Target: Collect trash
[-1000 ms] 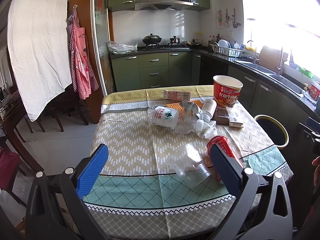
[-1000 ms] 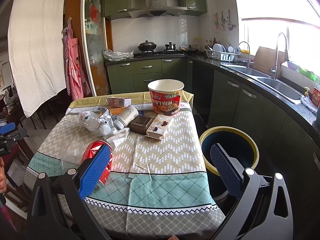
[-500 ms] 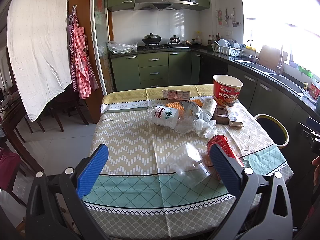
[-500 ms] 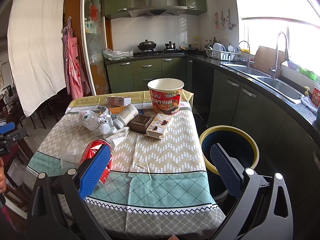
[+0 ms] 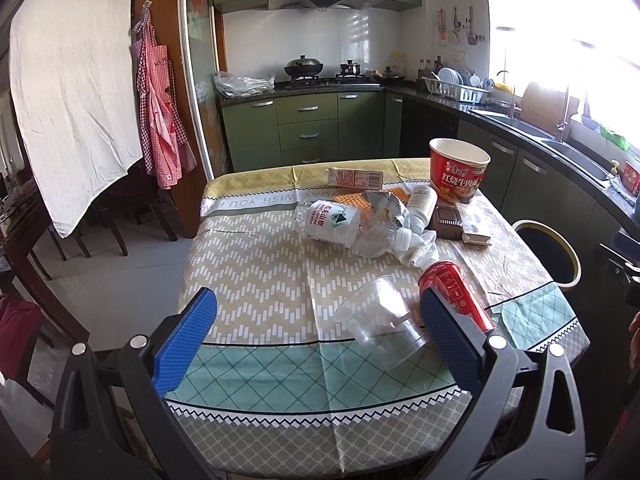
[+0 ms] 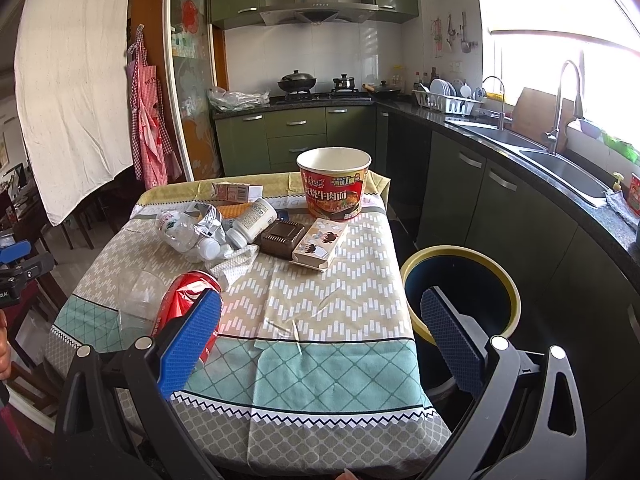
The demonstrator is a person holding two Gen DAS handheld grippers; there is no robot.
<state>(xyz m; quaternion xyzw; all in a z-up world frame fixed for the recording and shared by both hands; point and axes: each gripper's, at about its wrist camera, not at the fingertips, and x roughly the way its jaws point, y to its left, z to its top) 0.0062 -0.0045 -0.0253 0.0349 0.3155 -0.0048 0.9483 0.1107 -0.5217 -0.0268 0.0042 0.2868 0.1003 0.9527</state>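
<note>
Since the frames 1.0 s earlier nothing has shifted: the left gripper [image 5: 318, 334] and right gripper [image 6: 322, 330] hover at the near edge of the table [image 6: 320, 368], each spread wide and holding nothing. A red can [image 5: 456, 294] lies beside a clear plastic cup [image 5: 380, 322], with a crushed bottle [image 5: 344, 226], brown tray [image 6: 280, 238] and noodle bowl [image 6: 334, 182] farther back. Only the right view shows the whole trash bin [image 6: 460, 292], standing just beside the table's right edge.
</note>
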